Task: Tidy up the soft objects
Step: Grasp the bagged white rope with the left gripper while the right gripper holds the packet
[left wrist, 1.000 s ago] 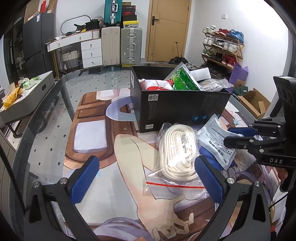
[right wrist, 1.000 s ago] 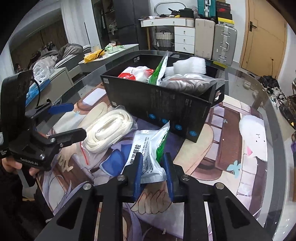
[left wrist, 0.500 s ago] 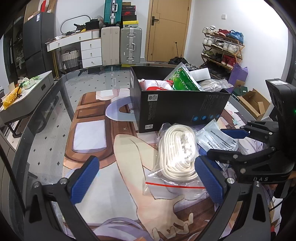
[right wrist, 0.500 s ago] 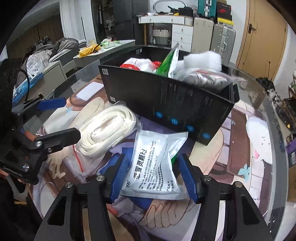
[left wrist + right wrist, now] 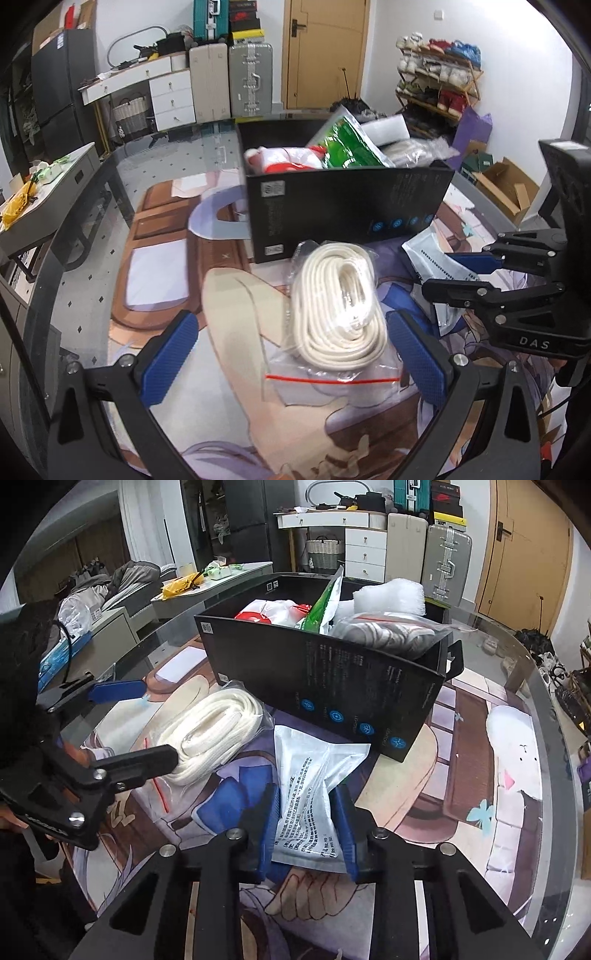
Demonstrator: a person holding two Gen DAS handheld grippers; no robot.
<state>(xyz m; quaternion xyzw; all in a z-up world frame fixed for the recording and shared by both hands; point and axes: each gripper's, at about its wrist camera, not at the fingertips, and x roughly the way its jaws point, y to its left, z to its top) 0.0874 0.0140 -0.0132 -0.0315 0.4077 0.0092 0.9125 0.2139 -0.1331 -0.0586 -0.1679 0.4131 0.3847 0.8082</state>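
Note:
A clear zip bag of coiled white rope [image 5: 340, 302] lies on the printed mat in front of the black box [image 5: 343, 206]. My left gripper [image 5: 293, 354] stands open and wide, one blue pad on each side of the bag's near end, neither pressing it. A white printed packet [image 5: 314, 771] lies to the right of the rope bag [image 5: 214, 731]. My right gripper [image 5: 308, 823] is closing on it, and both pads pinch the packet's near end. The black box [image 5: 332, 679] holds several soft packs. In the left wrist view the right gripper [image 5: 439, 271] sits over the packet [image 5: 428, 251].
The glass table's rim [image 5: 550, 709] curves round on the right. In the right wrist view the left gripper [image 5: 159, 723] reaches in from the left over the rope bag. A shoe rack [image 5: 436, 88] and suitcases [image 5: 251, 81] stand on the floor beyond.
The right gripper opened and let the white packet lie flat on the mat, then shut on its near end again. The left gripper stayed open around the rope bag.

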